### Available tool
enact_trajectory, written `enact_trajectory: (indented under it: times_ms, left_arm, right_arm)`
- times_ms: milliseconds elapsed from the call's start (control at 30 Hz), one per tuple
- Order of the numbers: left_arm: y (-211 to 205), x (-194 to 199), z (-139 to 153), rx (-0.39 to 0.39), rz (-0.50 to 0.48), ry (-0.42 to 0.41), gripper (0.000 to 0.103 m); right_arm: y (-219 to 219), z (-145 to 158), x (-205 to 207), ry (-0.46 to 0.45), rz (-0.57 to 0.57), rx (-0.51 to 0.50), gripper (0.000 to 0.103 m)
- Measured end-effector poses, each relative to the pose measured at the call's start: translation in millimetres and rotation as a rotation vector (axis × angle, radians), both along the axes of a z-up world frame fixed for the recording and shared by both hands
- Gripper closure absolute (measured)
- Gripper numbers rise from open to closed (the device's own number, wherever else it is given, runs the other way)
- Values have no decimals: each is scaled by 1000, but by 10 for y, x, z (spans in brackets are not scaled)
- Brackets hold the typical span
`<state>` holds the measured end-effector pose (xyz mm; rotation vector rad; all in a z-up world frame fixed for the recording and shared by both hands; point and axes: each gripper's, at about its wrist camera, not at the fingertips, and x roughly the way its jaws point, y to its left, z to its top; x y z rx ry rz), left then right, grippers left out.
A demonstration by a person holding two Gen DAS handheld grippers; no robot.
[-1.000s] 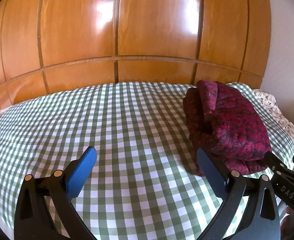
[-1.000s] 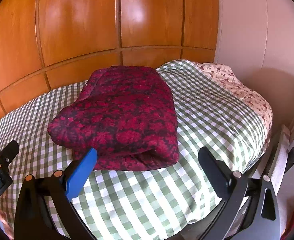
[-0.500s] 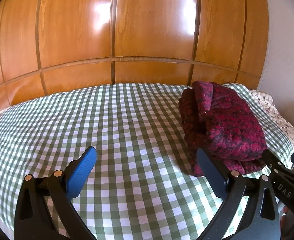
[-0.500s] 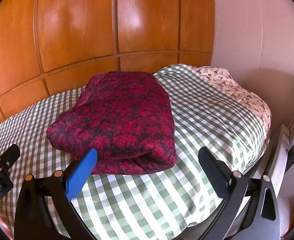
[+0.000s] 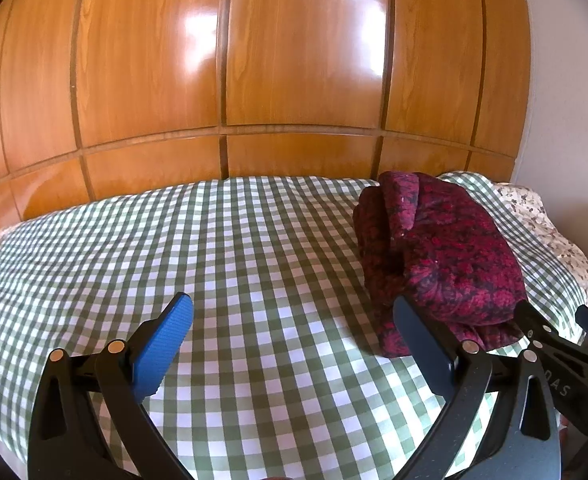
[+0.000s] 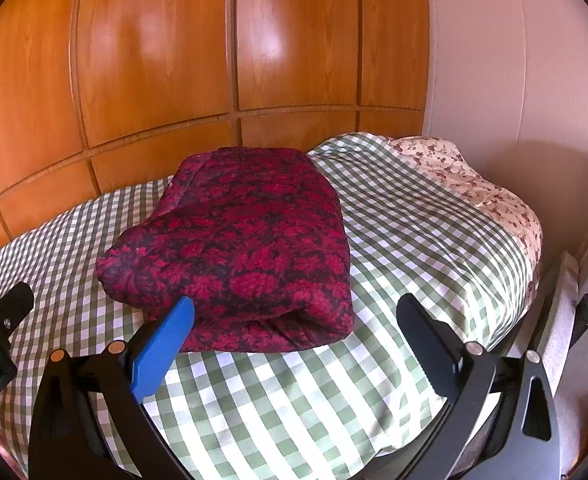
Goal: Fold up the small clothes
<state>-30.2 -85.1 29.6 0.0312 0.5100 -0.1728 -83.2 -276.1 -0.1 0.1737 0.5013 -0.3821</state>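
— What's around, from left to right?

— Glossy wooden panelling (image 5: 294, 60) runs behind the bed, then a pale wall (image 6: 514, 80) on the right. A green-and-white checked cover (image 5: 214, 260) lies over the bed, with a floral sheet (image 6: 474, 184) showing at its far right end. Nothing stands between either tool and the cloth.

— And the garment?

— A dark red patterned garment (image 6: 246, 240) lies folded into a thick, rounded bundle on the checked cover, toward the right end of the bed. At the near edge the layers show stacked; from the left side a rolled fold stands up along its top (image 5: 434, 248).

— Where does it lie to the jaws?

— The left gripper (image 5: 294, 340) is spread wide over bare checked cover, holding nothing; the bundle sits beyond its right finger. The right gripper (image 6: 294, 344) is also spread wide and holds nothing; the bundle's near edge lies just past its blue left finger, apart from both.
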Motion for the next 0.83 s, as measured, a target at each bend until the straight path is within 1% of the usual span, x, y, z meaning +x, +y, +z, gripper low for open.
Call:
enact_trajectory:
  times_ms: [300,500,600,667,733,833]
  left_arm:
    - [-37,8,-23,10,-2,8,4]
    - [-58,41,-84,36,5,19,4]
    - [-59,77,-120,39,-6,40,4]
    - [-46,114,-155,37,-3,60,4]
    - [-17,165,-200,31,4,84,4]
    - [35,257,-290,27,20,120,4]
  right_arm:
    - [-17,-13,8,2,-1,3,2]
    - [-56,-45,43,6,2,5,2]
    - [-93,-39,50,-1,14,12,2]
    - [-172,-13,40,-16,17,44,2]
    - [-345,47,32,-43,-2,93,2]
    - [-740,106,115,-46,-57,160,2]
